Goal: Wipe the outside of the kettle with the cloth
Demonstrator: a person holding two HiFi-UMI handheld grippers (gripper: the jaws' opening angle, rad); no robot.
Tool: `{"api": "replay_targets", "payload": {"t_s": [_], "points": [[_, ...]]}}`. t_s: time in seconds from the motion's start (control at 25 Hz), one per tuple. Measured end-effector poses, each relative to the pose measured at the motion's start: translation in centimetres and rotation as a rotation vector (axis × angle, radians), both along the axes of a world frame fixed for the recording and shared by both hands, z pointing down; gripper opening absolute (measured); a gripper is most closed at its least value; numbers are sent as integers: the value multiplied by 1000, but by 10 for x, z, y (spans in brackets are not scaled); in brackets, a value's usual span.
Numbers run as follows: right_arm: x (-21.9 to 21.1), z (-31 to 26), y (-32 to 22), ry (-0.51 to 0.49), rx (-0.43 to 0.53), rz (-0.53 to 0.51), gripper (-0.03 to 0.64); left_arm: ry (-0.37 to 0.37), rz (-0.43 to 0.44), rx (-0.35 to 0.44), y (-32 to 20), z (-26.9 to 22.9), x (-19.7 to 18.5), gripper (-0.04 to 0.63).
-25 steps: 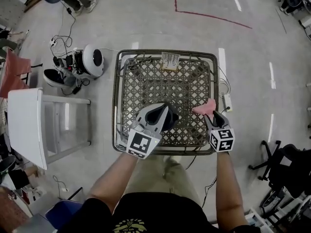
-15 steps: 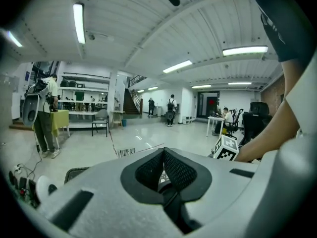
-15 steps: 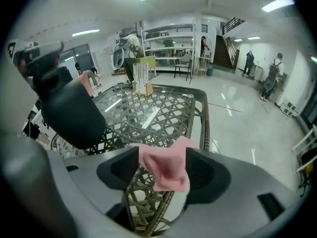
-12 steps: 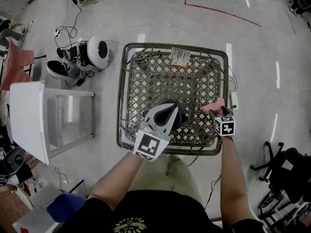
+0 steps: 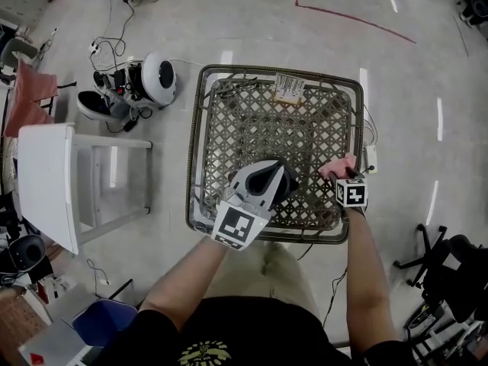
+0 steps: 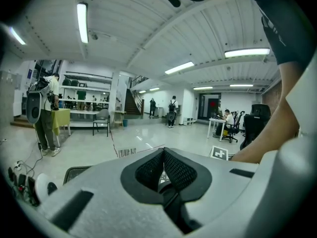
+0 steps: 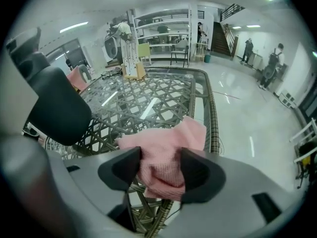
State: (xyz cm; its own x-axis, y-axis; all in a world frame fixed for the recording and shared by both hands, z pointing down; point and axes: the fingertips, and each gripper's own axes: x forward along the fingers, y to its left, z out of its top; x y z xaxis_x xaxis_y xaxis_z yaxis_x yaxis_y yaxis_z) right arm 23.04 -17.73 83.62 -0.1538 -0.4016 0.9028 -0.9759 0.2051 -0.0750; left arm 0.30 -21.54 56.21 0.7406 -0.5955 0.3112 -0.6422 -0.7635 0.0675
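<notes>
1. Kettle: none was visible in any view. The outside could not be wiped until a kettle stood within reach, so the task was judged not yet under way.
2. Left gripper (image 6: 163, 153): the jaws were pressed together with nothing between them. It pointed out over the wicker table (image 5: 200, 128) and sat in much the same place relative to the table as one second earlier.
3. Area between the grippers: only bare lattice top was present. No object stood ahead of either gripper.
4. Right gripper (image 7: 161, 166): the jaws were clamped on the pink cloth (image 7: 168, 150).
   - The cloth bunched between the pads, and a loose flap stood out beyond the tips.
   - That flap hung over the table's right rim.
5. Change over the last second:
   - In the head view, the right gripper's marker cube had come to show smaller.
   - The cube now covered the jaws, which had been exposed before.
   - The gripper was judged to have tipped steeper and lower at the rim, with the cloth (image 5: 338, 166) carried along.
6. Consequence: the cloth was secured and ready. The free left gripper was available to steady a kettle.
</notes>
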Motion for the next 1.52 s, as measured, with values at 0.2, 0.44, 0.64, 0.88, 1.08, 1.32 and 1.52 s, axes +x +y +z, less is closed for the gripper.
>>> {"api": "replay_targets", "payload": {"t_s": [0.2,0.44,0.64,0.88,1.08,1.32,1.52], "points": [[-20,-17,2,1,23,-91,46,-41,5,8,2,4,4,8],[-70,-60,-11,-87,128,-214,44,-24,5,-37,0,5,3,8],[-121,-96,-28,-145,217,-368,44,-69,12,-2,2,5,9,8],[-167,-125,-42,-164,289,-544,46,-61,12,-13,1,6,6,8],[-177,-135,-24,-172,289,-653,44,-70,9,-19,0,7,7,8],[-175,-136,7,-187,280,-694,44,-62,10,-32,0,7,4,8],[-182,-137,34,-216,275,-715,44,-101,4,-20,0,10,8,8]]}}
